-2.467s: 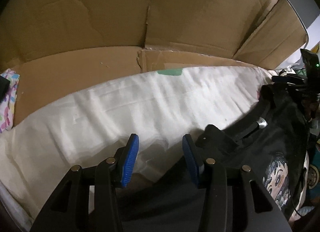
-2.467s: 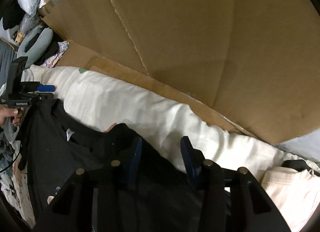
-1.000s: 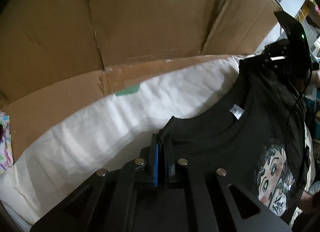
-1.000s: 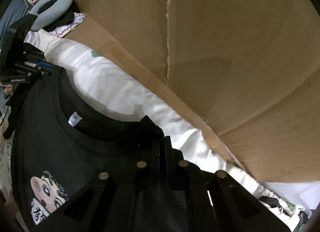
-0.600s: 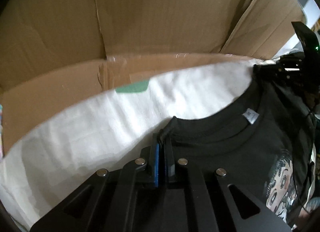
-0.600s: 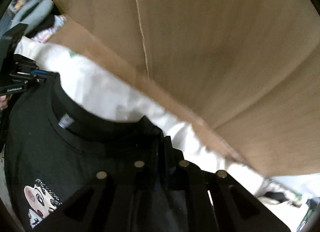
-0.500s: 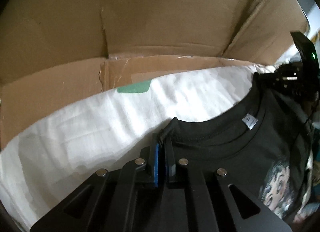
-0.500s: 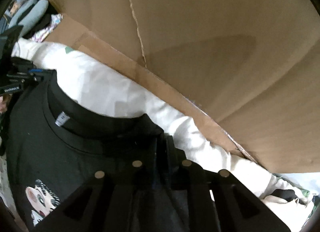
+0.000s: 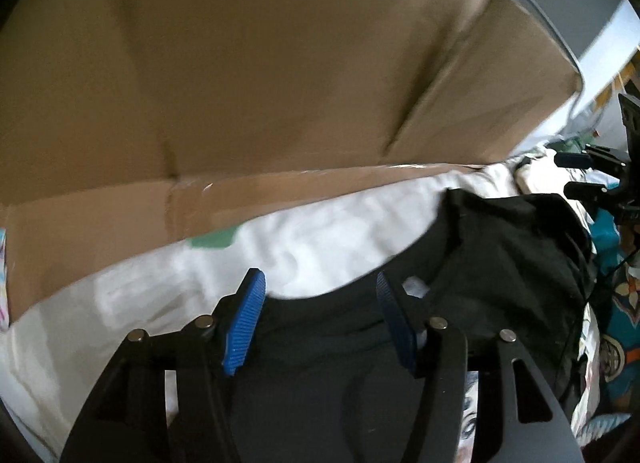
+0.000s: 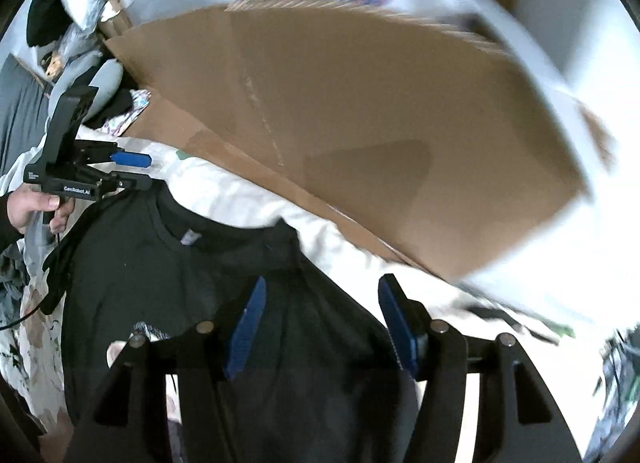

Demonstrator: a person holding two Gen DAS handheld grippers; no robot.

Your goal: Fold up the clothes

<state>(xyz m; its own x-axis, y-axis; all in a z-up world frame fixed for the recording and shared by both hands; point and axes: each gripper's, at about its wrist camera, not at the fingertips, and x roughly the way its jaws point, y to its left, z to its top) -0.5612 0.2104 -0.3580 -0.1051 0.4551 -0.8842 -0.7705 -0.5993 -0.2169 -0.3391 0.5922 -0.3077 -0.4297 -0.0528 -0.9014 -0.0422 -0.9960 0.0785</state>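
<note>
A black T-shirt [image 9: 500, 255] with a cartoon face print [image 9: 468, 423] lies front up on the white sheet [image 9: 320, 243], neckline toward the cardboard. My left gripper [image 9: 318, 277] hovers over its left shoulder. The jaws are opening and the blue pads [image 9: 244, 323] stand clear of the cloth. In the right wrist view the same T-shirt [image 10: 160, 271] shows its neck label [image 10: 188, 238]. My right gripper [image 10: 323, 281] hangs above the other shoulder, jaws also opening, nothing pressed between them. The left gripper [image 10: 132, 171] appears there too, held by a hand [image 10: 24, 207].
A tall cardboard wall [image 9: 280, 83] stands right behind the sheet, with a green tape patch [image 9: 212, 240] at its foot. Patterned cloth [image 9: 616, 303] lies beside the shirt on the right. Pillows and loose clothing [image 10: 92, 83] pile up at the far left end.
Both grippers were shut on the shirt's shoulders half a second ago. Both now stand open and have lifted off, and the shirt lies loose on the sheet.
</note>
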